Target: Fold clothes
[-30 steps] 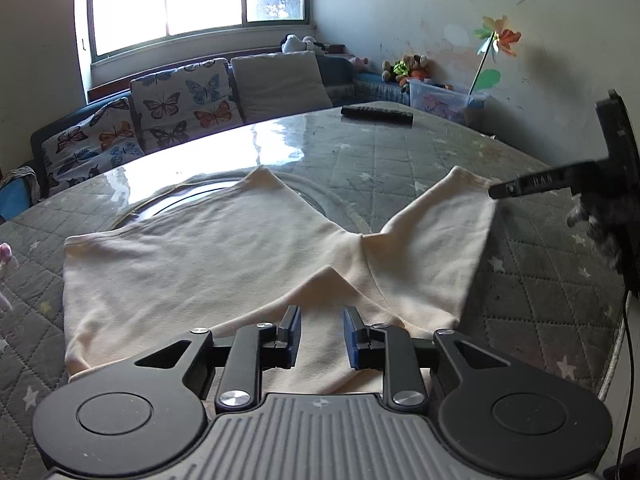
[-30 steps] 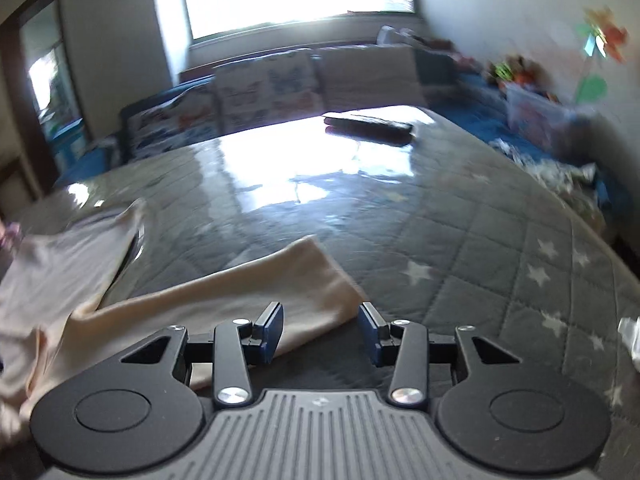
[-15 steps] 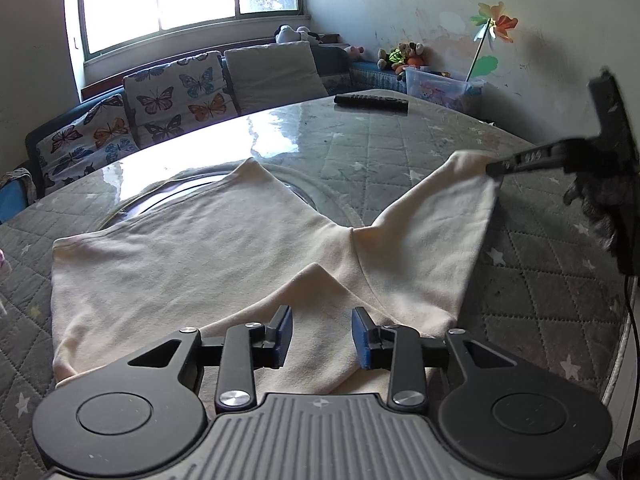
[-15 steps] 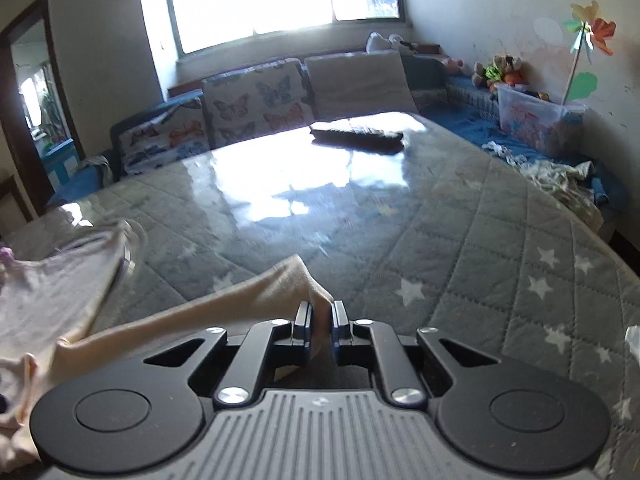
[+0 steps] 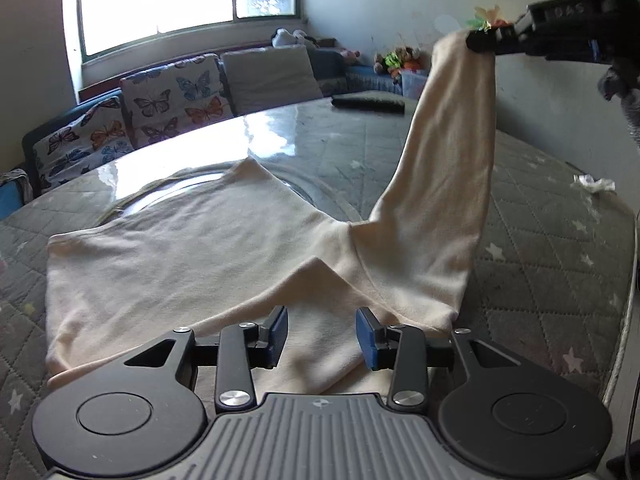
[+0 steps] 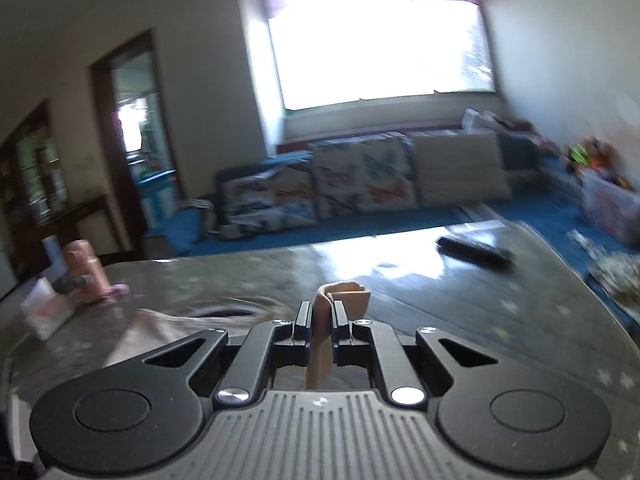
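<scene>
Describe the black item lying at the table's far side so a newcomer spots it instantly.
Start at the grey quilted table, beyond the cream garment. Near the far edge, before the butterfly cushions, lies a remote control: long, flat and black, the only dark thing there.

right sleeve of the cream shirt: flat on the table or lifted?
Lifted. The right gripper is shut on the sleeve cuff, holding it up above the table; the shirt body lies spread flat.

cream garment point(image 5: 192, 248), grey star-quilted table point(image 5: 540, 264), seemingly butterfly-print cushions point(image 5: 176, 96)
</scene>
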A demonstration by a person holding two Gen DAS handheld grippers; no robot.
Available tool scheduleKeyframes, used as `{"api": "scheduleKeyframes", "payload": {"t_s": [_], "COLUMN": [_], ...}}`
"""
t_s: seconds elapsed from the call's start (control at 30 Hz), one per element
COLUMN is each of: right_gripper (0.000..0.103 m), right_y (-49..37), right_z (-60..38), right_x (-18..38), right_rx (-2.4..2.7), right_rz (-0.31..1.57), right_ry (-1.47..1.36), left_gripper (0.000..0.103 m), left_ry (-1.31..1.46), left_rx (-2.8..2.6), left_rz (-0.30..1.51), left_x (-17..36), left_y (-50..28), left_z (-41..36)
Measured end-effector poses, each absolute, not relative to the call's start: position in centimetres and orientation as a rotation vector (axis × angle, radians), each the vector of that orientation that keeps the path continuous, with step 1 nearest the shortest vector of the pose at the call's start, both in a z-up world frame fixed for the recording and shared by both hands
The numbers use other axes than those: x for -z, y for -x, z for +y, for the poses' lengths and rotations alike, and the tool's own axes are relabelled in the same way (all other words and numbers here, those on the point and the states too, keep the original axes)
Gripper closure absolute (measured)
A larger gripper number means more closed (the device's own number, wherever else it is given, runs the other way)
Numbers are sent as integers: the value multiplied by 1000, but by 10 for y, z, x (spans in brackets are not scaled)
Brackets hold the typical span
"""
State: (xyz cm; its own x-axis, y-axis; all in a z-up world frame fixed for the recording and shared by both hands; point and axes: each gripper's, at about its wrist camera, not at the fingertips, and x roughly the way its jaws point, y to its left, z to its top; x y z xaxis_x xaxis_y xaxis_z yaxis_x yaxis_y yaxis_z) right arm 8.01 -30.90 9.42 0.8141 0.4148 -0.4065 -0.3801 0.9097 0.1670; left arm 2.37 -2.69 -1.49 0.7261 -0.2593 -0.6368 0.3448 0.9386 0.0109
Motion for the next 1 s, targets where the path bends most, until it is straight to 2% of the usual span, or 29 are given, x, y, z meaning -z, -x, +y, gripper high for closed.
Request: {"api": "scheduleKeyframes", "payload": {"t_s": [0.3,0.6,0.8,1.0], "right_gripper": [95,95,90,85], "right_y": [-55,-31,-20,-30], "right_z": [-212,-112,-100,-138], "right_x": [-125,-104,-89,-69], "right_rx": [-642,-849,-924,-848], "right_rz": [406,480,532,616], "right_ry": [53,142,156,209], "left_gripper": [57,56,56,57], "left_ry": [-66,14,31,30], "left_rx": [215,87,40,45], "left_rz": [617,628,623,612], "left_x": [2,11,7,2], "left_y": [14,42,51,49], "left_z": [37,90,106,102]}}
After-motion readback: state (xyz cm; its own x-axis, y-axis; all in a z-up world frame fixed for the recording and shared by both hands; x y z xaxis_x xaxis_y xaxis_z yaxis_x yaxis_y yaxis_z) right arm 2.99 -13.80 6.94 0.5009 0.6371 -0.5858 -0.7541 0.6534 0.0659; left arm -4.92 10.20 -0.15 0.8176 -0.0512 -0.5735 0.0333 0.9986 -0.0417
